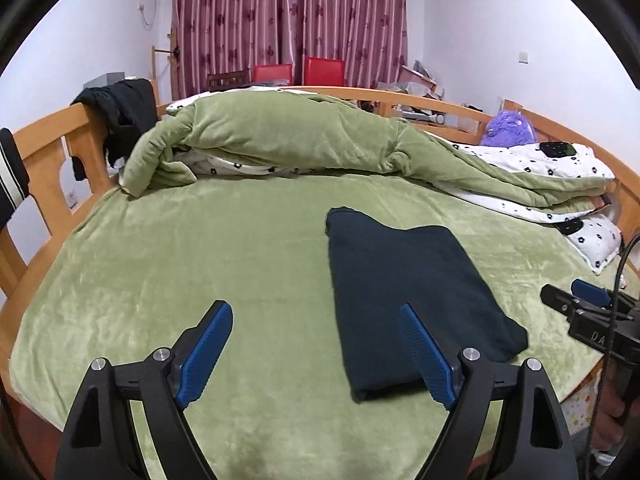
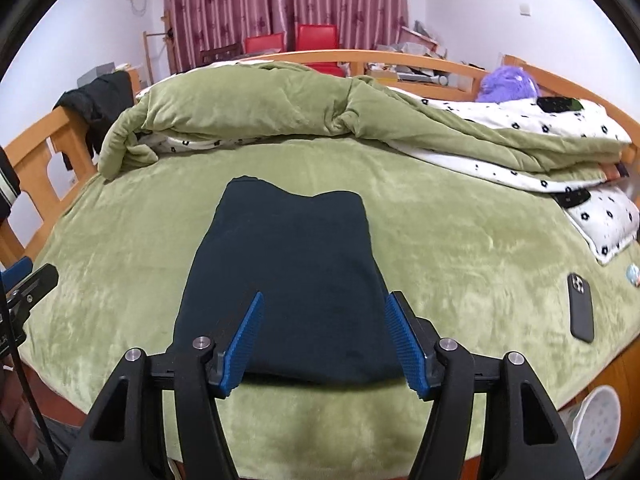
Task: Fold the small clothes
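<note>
A dark navy garment [image 1: 404, 292] lies folded flat on the green bed sheet [image 1: 180, 264]. It also shows in the right wrist view [image 2: 288, 280], straight ahead. My left gripper [image 1: 316, 312] is open and empty above the sheet, its right finger over the garment's near left edge. My right gripper [image 2: 324, 300] is open and empty, its fingers spread over the garment's near end. The right gripper also shows at the right edge of the left wrist view [image 1: 580, 300].
A rolled green quilt [image 1: 280, 136] lies across the far side of the bed. A black phone [image 2: 581, 306] lies on the sheet at right. A wooden bed rail [image 1: 44, 168] runs along the left. A purple plush toy [image 2: 508, 84] sits far right.
</note>
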Demonstrator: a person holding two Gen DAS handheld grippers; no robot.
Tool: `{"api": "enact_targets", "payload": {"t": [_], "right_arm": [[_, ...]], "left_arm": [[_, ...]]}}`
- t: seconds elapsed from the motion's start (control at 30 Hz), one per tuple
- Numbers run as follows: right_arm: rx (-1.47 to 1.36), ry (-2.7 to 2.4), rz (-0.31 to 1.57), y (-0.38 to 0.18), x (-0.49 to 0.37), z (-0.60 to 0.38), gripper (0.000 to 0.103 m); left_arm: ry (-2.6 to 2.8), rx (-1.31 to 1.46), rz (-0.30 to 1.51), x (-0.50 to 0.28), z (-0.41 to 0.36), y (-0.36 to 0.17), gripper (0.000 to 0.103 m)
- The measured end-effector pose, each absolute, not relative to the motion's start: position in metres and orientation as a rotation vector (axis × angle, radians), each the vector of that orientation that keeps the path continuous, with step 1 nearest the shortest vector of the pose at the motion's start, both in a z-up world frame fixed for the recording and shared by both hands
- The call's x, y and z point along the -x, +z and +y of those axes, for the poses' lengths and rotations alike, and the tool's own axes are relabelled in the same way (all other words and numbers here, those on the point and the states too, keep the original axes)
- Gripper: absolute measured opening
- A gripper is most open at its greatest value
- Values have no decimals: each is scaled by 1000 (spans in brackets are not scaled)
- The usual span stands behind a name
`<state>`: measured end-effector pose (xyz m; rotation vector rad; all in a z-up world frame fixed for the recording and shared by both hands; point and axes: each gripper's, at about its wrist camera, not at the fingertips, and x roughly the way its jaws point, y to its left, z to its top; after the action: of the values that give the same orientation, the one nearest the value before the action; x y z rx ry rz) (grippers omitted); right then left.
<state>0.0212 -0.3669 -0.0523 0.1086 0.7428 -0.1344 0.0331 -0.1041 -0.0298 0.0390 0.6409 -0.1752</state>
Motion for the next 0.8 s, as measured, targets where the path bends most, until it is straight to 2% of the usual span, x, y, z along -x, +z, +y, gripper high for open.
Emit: {"api": "enact_targets", "payload": {"t": [0.03,0.27,0.8], "right_arm": [[-109,-141,743,-52,-19,-367,77],[-82,-187,719,-41,-8,-369,85],[-86,-194,728,-53,-4,-377,85]], "left_arm": [[-179,-41,641,-32,-105,-29,85],[-179,-52,643,-25,-111,-33,85],[-170,-50,656,-24,-110,-40,85]]}}
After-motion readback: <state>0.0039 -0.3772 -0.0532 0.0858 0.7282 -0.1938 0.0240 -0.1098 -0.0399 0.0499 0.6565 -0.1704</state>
